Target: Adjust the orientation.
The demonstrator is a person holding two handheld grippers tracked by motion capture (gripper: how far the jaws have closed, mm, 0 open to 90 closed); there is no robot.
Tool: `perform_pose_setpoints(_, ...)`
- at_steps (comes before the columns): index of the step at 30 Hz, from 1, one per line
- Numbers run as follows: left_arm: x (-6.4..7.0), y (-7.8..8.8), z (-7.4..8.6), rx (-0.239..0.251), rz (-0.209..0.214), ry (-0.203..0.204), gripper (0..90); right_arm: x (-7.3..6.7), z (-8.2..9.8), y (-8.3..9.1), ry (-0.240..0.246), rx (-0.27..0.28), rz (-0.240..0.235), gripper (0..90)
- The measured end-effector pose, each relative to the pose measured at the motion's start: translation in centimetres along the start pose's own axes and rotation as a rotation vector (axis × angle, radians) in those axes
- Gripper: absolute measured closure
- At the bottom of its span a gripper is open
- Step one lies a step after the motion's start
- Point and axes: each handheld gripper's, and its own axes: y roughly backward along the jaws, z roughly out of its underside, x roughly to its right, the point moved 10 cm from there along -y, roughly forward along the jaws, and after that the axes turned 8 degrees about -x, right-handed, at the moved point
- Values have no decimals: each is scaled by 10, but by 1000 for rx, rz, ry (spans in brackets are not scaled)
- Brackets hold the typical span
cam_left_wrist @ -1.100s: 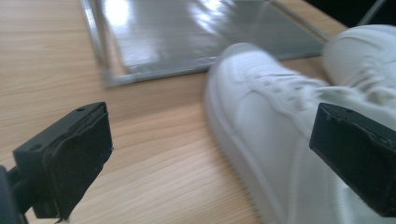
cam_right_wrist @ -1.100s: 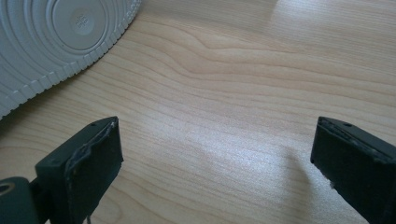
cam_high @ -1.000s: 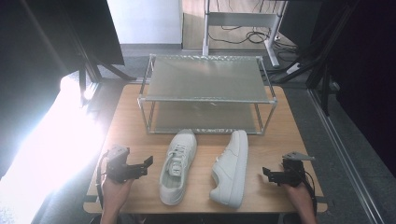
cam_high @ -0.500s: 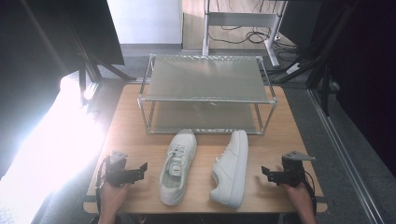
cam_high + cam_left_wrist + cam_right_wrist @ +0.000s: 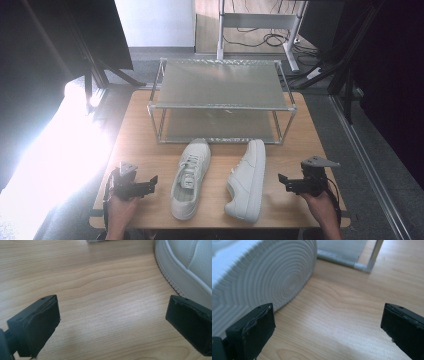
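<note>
Two white sneakers lie on the wooden table (image 5: 150, 150). The left sneaker (image 5: 189, 178) stands upright, laces up. The right sneaker (image 5: 247, 180) lies on its side, its ribbed sole (image 5: 259, 277) turned to my right gripper. My left gripper (image 5: 151, 183) rests low at the table's front left, jaws wide apart and empty, with the left sneaker's side (image 5: 185, 265) just past its right jaw. At the front right, my right gripper (image 5: 283, 181) is open too, holding nothing, a short gap from the right sneaker.
A two-tier metal wire rack (image 5: 220, 102) stands at the back of the table, both shelves bare; its corner leg (image 5: 374, 255) is in the right gripper view. Bright glare washes out the floor at the left. A desk frame and cables lie beyond.
The left gripper has drifted slightly toward the table's front edge. The right gripper and both sneakers have hardly moved.
</note>
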Motion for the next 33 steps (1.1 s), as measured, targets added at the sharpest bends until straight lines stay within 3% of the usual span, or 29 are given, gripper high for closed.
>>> perform_pose_setpoints(6, 0, -1, 1, -8, -8, -3, 0, -13, -17, 10, 41, 18, -6, 0)
perform_pose_setpoints(13, -1, -1, 1, -9, -11, -3, 0, -46, -39, 17, 93, 23, -43, 0)
perform_pose_setpoints(18, -1, -1, 2, -15, -10, -4, 0, -65, -42, 10, 126, 11, -54, 0)
perform_pose_setpoints(27, -2, -1, 1, -12, -18, 5, 0, -84, -43, -9, 122, 18, -64, 0)
perform_pose_setpoints(33, -2, -1, 1, -13, -20, 5, 0, -84, -41, -16, 123, 14, -54, 0)
